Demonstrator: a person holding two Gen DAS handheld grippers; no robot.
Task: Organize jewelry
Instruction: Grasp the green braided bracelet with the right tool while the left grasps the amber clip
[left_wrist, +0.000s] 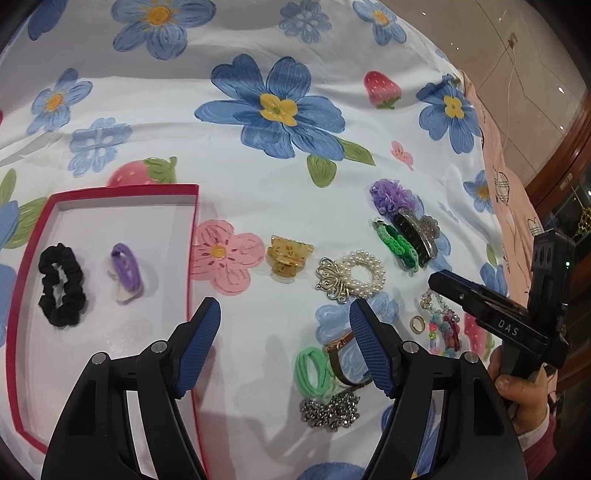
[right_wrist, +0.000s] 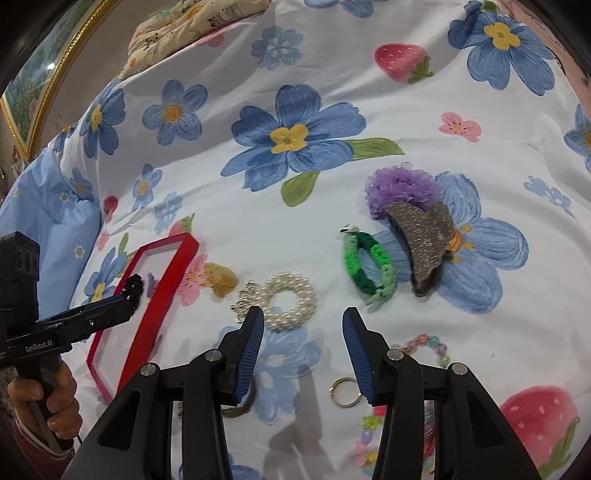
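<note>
A red box lies at the left and holds a black scrunchie and a purple hair tie. My left gripper is open and empty above the sheet, just right of the box's edge. Beyond it lie an amber claw clip and a pearl bracelet. Green hair ties, a strap and a silver chain sit by its right finger. My right gripper is open and empty, just short of the pearl bracelet, with a metal ring under it.
A green braided band, a glittery claw clip and a purple frilly scrunchie lie further right. A coloured bead bracelet lies beside the right finger. All rest on a flowered bed sheet. A hand grips the right tool's handle.
</note>
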